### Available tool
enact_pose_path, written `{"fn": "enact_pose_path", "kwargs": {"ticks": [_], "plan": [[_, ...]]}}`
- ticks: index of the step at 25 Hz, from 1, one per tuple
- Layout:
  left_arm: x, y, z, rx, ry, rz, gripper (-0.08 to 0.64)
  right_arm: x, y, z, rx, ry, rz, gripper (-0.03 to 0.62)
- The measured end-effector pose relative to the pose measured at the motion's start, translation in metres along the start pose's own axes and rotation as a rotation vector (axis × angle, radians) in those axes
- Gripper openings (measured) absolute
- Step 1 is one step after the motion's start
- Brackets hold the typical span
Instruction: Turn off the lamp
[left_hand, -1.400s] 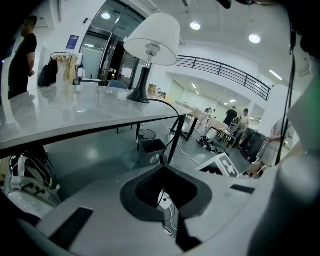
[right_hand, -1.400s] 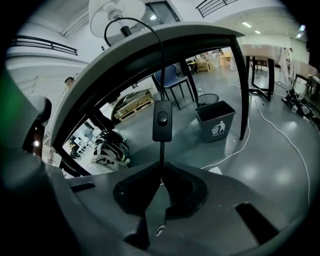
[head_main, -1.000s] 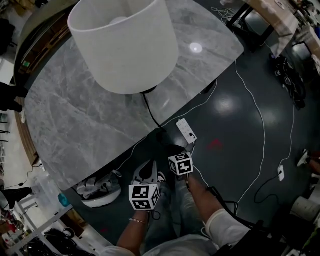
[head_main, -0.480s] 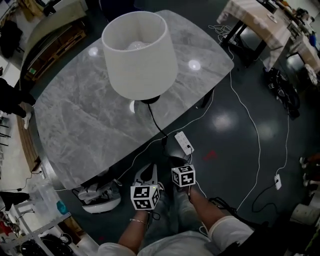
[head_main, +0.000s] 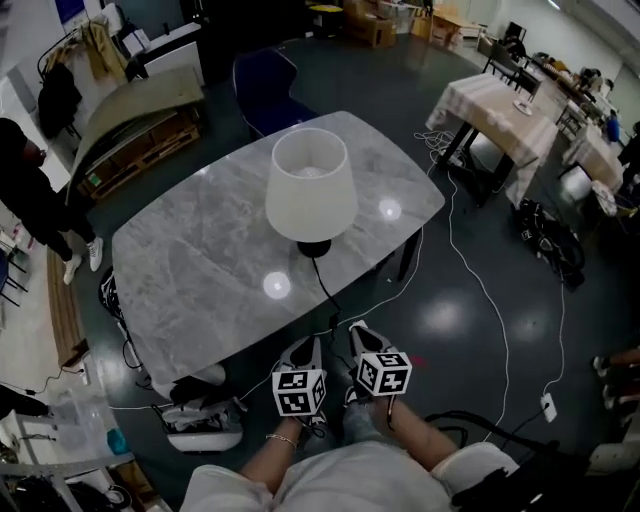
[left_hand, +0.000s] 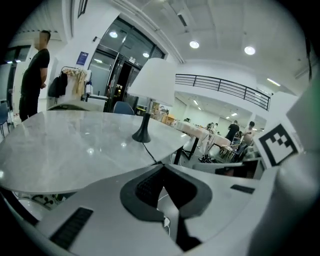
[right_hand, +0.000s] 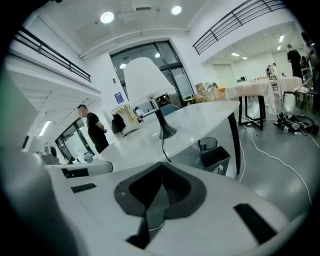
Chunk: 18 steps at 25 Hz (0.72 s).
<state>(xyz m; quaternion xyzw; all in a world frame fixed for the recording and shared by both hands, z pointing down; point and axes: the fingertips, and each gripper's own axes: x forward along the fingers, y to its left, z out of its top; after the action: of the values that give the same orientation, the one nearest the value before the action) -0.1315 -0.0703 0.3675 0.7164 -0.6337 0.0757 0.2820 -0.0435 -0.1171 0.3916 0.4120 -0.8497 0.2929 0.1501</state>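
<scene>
1. Floor (head_main: 470, 330): dark and glossy, filling the right and lower part of the head view, with a white cable (head_main: 487, 295) trailing across it.
2. Tabletop (head_main: 190, 270): grey marble with rounded corners, lying across the middle of the head view.
3. Second tabletop (head_main: 495, 105): cloth-draped, upper right of the frame, well apart from the first.
4. Bystander (head_main: 35, 195): in dark clothes, standing at the left edge.
5. Lamp (head_main: 311, 190): white shade on a dark flared base, upright on the tabletop at centre frame, nearer its right end. Its black cord (head_main: 325, 287) ran off the near edge toward the tools. It stood above the jaw tips in both gripper views.
6. Left tool (head_main: 308, 345): lower centre of the frame, below the tabletop edge, jaws pressed together with nothing between them, marker cube behind.
7. Right tool (head_main: 356, 330): just beside the left one on its right, jaws likewise closed and empty, clear of the lamp.
</scene>
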Motion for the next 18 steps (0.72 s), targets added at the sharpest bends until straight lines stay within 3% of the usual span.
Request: {"fn": "enact_pose_path", "kwargs": {"ticks": [7, 12, 18], "plan": [[-0.018, -0.016, 0.054, 0.007, -0.112, 0.016, 0.008, -0.042, 0.023, 0.065, -0.093, -0.120, 0.000, 0.000], [-0.029, -0.014, 0.077, -0.014, -0.169, 0.032, 0.008, -0.049, 0.035, 0.074, -0.163, -0.117, 0.018, 0.000], [-0.029, -0.011, 0.072, -0.039, -0.156, 0.052, 0.008, -0.047, 0.038, 0.072, -0.167, -0.103, 0.019, 0.000]]}}
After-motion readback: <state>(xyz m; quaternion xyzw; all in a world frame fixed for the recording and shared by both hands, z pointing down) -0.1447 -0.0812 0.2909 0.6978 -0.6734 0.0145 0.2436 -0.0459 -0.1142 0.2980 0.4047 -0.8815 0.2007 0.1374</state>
